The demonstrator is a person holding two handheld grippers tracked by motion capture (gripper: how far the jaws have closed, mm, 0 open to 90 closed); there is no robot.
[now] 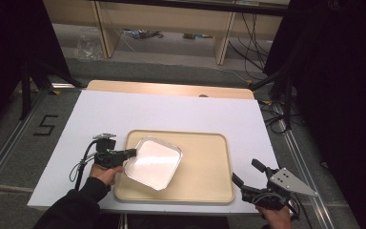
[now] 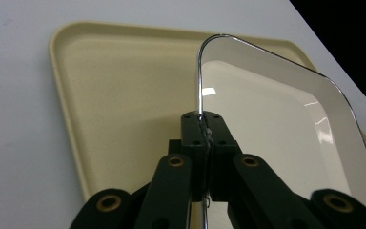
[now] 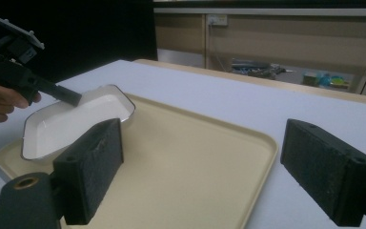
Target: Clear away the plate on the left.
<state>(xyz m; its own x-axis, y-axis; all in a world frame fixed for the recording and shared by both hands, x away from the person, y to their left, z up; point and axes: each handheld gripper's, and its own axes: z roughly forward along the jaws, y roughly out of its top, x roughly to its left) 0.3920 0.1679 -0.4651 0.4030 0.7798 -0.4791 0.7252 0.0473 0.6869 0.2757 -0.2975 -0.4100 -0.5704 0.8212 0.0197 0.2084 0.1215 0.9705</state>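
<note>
A white square plate (image 1: 153,162) with a thin dark rim lies tilted on the left part of a beige tray (image 1: 205,167). My left gripper (image 1: 132,152) is shut on the plate's left rim; in the left gripper view the jaws clamp the rim edge (image 2: 201,125) of the plate (image 2: 276,119) over the tray (image 2: 119,95). My right gripper (image 1: 246,175) stands open off the tray's front right corner, with nothing between its pads (image 3: 93,167). The right gripper view shows the plate (image 3: 71,126), the tray (image 3: 190,162) and the left gripper (image 3: 74,98) beyond.
The tray rests on a white table sheet (image 1: 171,112) over a wooden tabletop. The table's front edge runs close under both hands. A shelf unit (image 1: 171,24) and cables stand on the floor behind. A number mark (image 1: 45,125) lies left of the table.
</note>
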